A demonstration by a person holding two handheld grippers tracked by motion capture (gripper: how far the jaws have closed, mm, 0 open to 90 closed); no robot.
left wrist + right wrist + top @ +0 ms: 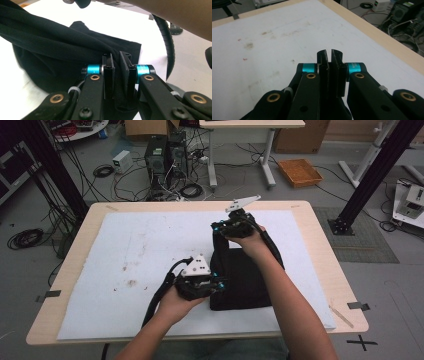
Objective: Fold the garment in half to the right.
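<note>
on the white sheet (150,245) that covers the wooden table (325,250), a black garment (237,280) lies a little toward three o'clock of the middle, folded into a dark block. at its seven o'clock corner the left gripper (218,285) has its jaws clamped on the cloth's edge; from its own camera the left gripper (117,68) shows black fabric pinched tight between the two pads, with the rest of the garment (62,50) rising away in long folds toward ten o'clock. at the garment's twelve o'clock end the right gripper (218,226) holds the far edge lifted off the sheet. its own view shows the right gripper (329,65) with jaws drawn together over something thin and dark, probably the same cloth, though the picture is too murky there to be sure. stained sheet (262,42) stretches beyond those jaws.
</note>
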